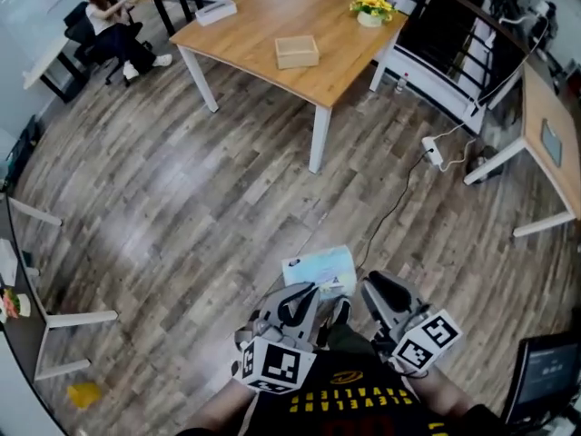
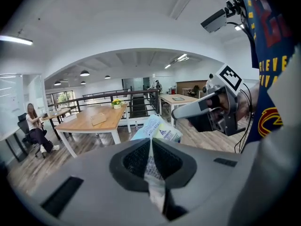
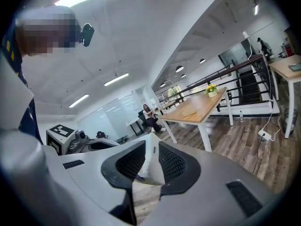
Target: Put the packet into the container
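A light blue and white packet [image 1: 320, 269] hangs over the wood floor just in front of me, held from both sides. My left gripper [image 1: 313, 292] is shut on its near left edge; in the left gripper view the packet [image 2: 157, 130] rises from between the closed jaws. My right gripper [image 1: 370, 285] is shut on the right edge, and in the right gripper view the packet [image 3: 151, 166] fills the gap edge-on. The container, a shallow cardboard box [image 1: 297, 51], sits far off on a wooden table [image 1: 254, 27].
A yellow flower pot [image 1: 371, 10] and a white box [image 1: 216, 11] also stand on that table. A person [image 1: 113, 24] sits at the far left. A power strip [image 1: 432, 151] with cable lies on the floor; more tables stand at right [image 1: 547, 143].
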`<state>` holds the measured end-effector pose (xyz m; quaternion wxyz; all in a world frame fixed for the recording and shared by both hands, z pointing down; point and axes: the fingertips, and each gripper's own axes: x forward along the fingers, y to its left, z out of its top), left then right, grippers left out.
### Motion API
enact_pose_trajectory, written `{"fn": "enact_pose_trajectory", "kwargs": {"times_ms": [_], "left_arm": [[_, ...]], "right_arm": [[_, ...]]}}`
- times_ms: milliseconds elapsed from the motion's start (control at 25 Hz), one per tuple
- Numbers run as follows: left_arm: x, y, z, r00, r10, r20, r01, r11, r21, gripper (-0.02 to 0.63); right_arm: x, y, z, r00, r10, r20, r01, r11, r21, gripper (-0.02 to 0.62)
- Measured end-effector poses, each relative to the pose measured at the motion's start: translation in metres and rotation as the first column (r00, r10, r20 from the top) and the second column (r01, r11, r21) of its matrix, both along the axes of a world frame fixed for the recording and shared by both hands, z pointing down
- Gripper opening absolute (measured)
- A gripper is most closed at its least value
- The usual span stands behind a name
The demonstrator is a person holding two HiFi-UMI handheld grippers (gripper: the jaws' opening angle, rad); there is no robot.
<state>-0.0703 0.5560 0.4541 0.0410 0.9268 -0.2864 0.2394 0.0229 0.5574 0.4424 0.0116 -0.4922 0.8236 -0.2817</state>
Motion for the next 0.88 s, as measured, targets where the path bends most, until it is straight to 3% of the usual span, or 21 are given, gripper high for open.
{"fn": "enact_pose_trajectory", "kwargs": {"times_ms": [120, 360, 600, 880], "left_arm": [[0.024, 0.002, 0.002, 1.0, -0.013, 0.012, 0.013, 1.0, -0.007, 0.011], [0.085, 0.009, -0.003, 1.0, 0.007, 0.03, -0.008, 1.0, 0.022, 0.011], [0.111, -0.004, -0.005, 0.998, -0.037, 0.044, 0.035, 0.999, 0.033, 0.016], [0.099, -0.031, -0.009, 0.992, -0.123, -0.025, 0.122, 0.992, -0.018, 0.042]], "right_arm": [[0.012, -0.004, 0.01, 0.997, -0.076, 0.027, 0.077, 0.996, -0.037, 0.146], [0.055, -0.009, 0.018, 0.989, -0.143, 0.046, 0.146, 0.987, -0.066, 0.152], [0.085, -0.023, 0.01, 0.991, -0.13, 0.043, 0.131, 0.991, -0.024, 0.056], [0.077, -0.05, -0.003, 0.976, -0.139, 0.168, 0.142, 0.99, -0.002, 0.031]]}}
